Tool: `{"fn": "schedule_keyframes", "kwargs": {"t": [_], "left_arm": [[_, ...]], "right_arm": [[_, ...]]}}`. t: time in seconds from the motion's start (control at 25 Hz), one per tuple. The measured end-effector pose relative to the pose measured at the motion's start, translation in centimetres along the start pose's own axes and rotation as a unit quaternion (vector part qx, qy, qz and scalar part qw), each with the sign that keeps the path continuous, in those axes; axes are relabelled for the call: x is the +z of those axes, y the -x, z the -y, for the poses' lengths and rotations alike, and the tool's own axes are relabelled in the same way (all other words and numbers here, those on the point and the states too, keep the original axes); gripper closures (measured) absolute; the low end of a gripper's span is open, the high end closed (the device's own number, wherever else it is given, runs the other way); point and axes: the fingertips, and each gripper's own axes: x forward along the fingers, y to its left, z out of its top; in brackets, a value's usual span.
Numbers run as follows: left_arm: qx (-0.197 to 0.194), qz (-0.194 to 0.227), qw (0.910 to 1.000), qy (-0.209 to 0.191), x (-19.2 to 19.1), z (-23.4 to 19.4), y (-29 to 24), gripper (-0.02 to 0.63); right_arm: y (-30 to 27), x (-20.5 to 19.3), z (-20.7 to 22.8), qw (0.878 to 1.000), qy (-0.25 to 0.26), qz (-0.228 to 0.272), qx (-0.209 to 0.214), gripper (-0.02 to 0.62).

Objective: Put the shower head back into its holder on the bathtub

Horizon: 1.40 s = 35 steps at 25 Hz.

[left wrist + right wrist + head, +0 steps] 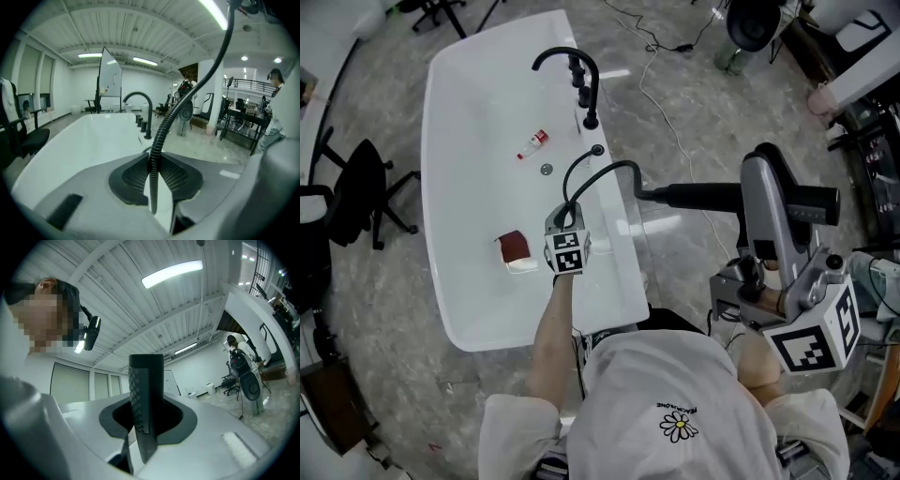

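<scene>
While the shower head [698, 196] is clamped in the right gripper [146, 425] off the bathtub's [469, 112] right edge, its hose [187, 93] is pinched by the left gripper [154, 174] above that rim. The holder [597, 149], seemingly the small black fitting there, is not yet filled.

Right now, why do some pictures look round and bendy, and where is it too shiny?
Head view: soft, even light, with white glare streaks on the floor beside the bathtub. Left gripper view: the wide lens bends the ceiling and blackens the corners; the hose looks huge. Right gripper view: same round bending, the ceiling light glares white above the shower head.
</scene>
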Motion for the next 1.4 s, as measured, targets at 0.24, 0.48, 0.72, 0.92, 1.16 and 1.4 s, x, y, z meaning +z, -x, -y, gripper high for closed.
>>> {"fn": "schedule_keyframes", "kwargs": {"t": [0.24,0.48,0.72,0.92,1.16,1.4], "left_arm": [[0.02,0.149,0.9879,-0.04,15.9,-1.6,1.7,0.545],[0.007,0.293,0.9515,-0.092,32.2,-0.7,3.6,0.544],[-0.064,0.421,0.8933,-0.144,46.0,5.4,6.9,0.548],[-0.132,0.499,0.8431,-0.153,54.1,11.5,9.5,0.548],[-0.164,0.504,0.8319,-0.164,53.9,15.0,7.9,0.548],[-0.143,0.451,0.8683,-0.148,49.8,12.7,4.2,0.549]], "right_arm": [[-2.0,-2.2,2.0,1.0,-0.003,-0.006,-0.007,0.497],[-4.8,-4.7,3.5,1.0,-0.014,-0.015,-0.012,0.497],[-7.1,-3.5,4.4,1.0,-0.013,0.009,-0.006,0.497],[-6.9,1.0,5.1,0.998,0.018,0.065,-0.005,0.497],[-7.1,1.0,6.3,0.997,0.021,0.076,-0.018,0.497],[-7.3,-1.0,8.1,0.998,-0.003,0.046,-0.032,0.497]]}}
